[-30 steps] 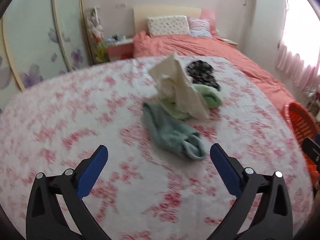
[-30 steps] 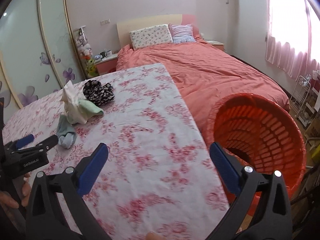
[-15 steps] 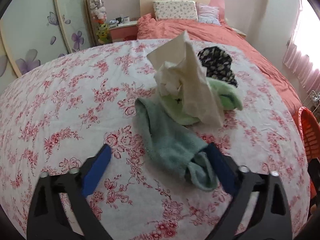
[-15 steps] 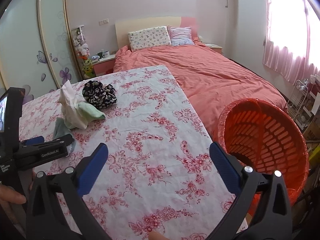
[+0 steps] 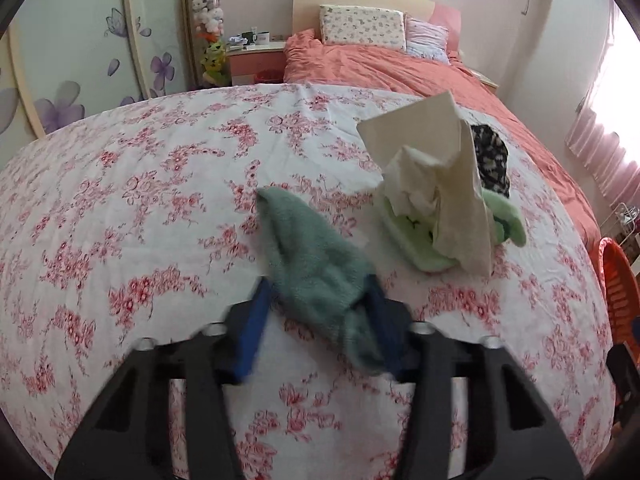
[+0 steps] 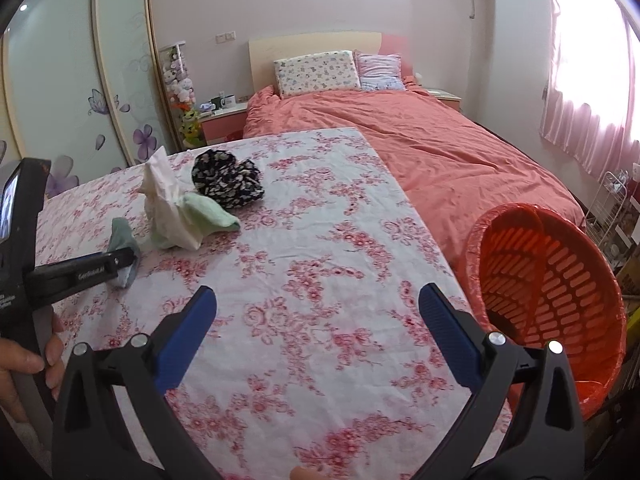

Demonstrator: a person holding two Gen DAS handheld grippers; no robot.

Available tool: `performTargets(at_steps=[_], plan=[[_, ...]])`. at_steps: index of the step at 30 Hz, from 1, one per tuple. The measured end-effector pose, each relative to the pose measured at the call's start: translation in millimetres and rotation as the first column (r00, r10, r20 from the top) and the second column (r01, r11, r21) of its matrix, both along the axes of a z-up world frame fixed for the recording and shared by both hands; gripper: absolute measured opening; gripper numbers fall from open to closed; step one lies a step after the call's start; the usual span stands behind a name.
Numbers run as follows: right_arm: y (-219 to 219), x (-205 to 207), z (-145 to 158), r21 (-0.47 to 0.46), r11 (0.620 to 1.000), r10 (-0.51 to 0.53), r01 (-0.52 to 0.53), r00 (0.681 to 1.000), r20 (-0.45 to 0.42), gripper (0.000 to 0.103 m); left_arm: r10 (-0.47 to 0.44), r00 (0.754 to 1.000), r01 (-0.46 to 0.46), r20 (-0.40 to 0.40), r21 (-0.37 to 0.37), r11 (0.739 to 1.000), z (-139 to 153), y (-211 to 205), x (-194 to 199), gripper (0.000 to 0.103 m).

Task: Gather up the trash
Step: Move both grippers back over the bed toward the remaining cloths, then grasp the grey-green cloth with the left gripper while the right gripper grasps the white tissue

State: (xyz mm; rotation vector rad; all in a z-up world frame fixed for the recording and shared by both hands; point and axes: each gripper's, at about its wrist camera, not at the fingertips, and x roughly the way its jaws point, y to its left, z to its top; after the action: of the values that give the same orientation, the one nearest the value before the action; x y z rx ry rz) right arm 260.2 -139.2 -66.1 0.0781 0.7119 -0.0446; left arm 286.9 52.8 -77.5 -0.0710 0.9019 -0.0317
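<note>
Closing in since the earlier frame, the left gripper point(image 5: 320, 312) now pinches the sock point(image 5: 316, 268) by its end, which could slip free when lifted, while the right gripper point(image 6: 318, 312) hangs spread.

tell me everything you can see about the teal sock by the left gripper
The teal sock is a fuzzy, terry-like piece of dull green-blue fabric, lying limp and crumpled on the flowered tablecloth. Its far end tapers to a point; its near end sits between the blue pads of the left gripper, whose jaws have just been closing and now press it from both sides. It lies apart from the tissue pile beyond it.
</note>
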Motion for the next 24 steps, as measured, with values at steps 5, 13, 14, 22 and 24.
performTargets(at_steps=[5,13,14,22,24], plan=[[18.3,5.2,1.8,-0.004,0.998,0.056,-0.056,0.998,0.004,0.099,0.008,1.0,-0.008,-0.001,-0.01,1.0,-0.1,25.0,-2.7,0.029],[64.7,34.9,10.7,0.034,0.984,0.175,-0.175,0.985,0.012,0.083,0.084,0.996,-0.084,0.013,0.035,0.996,0.1,91.0,-17.2,0.031],[70.8,41.4,12.7,0.049,0.981,0.187,-0.187,0.982,0.013,0.081,0.093,0.996,-0.093,0.014,0.034,0.995,0.3,96.4,-18.2,0.031],[117.1,92.2,23.3,0.042,0.975,0.218,-0.219,0.975,0.034,0.069,0.102,0.995,-0.102,0.01,0.011,0.995,-2.7,109.4,-16.5,0.031],[126.5,107.5,19.1,0.01,0.977,0.214,-0.214,0.977,0.01,0.063,0.099,0.995,-0.099,0.009,-0.003,0.995,-2.6,110.6,-16.4,0.031]])
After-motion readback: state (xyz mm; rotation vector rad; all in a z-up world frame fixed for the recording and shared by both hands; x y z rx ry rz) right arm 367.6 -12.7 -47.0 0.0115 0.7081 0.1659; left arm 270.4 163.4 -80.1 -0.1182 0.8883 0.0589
